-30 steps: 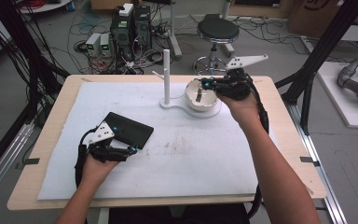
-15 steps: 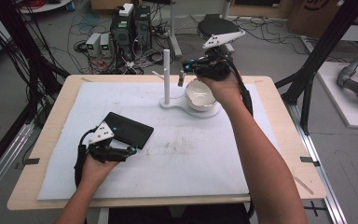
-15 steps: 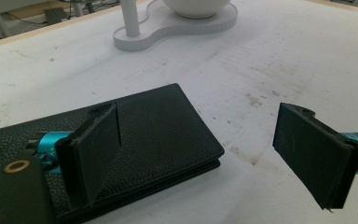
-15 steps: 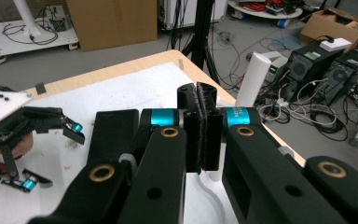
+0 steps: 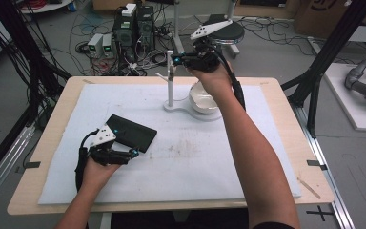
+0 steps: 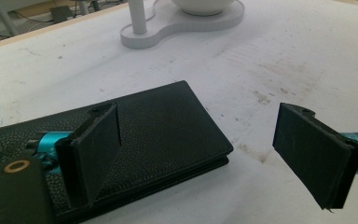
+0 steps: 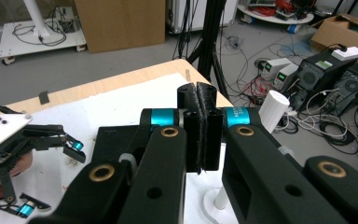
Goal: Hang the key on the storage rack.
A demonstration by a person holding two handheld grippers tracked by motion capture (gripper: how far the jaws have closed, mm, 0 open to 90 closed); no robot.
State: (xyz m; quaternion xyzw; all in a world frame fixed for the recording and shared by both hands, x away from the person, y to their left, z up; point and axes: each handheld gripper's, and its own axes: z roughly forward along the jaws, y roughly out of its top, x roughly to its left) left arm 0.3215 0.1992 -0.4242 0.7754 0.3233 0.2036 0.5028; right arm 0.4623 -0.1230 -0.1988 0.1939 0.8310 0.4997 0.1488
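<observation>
**Wallet flat on the mat, right gripper raised at the stand**

Wallet, black and oblong, is seen lying flat and closed on the white mat, left of the mat's middle. In the high view its long axis runs on a diagonal, from upper left to lower right, with the lower right end pointed toward the mat's centre. The left gripper is held just beside the wallet's near long edge; in the left gripper view its 2 jaws are spread wide, 1 pad set over the wallet's leather and the other over bare mat, and nothing is clamped.

The right gripper is held well apart from the wallet, above the far part of the table, beside the top of the white post of a white stand. A white bowl is carried on that stand, under the right hand. In the right gripper view the 2 pads are pressed together, with nothing seen between them. The post's long axis is upright.
</observation>
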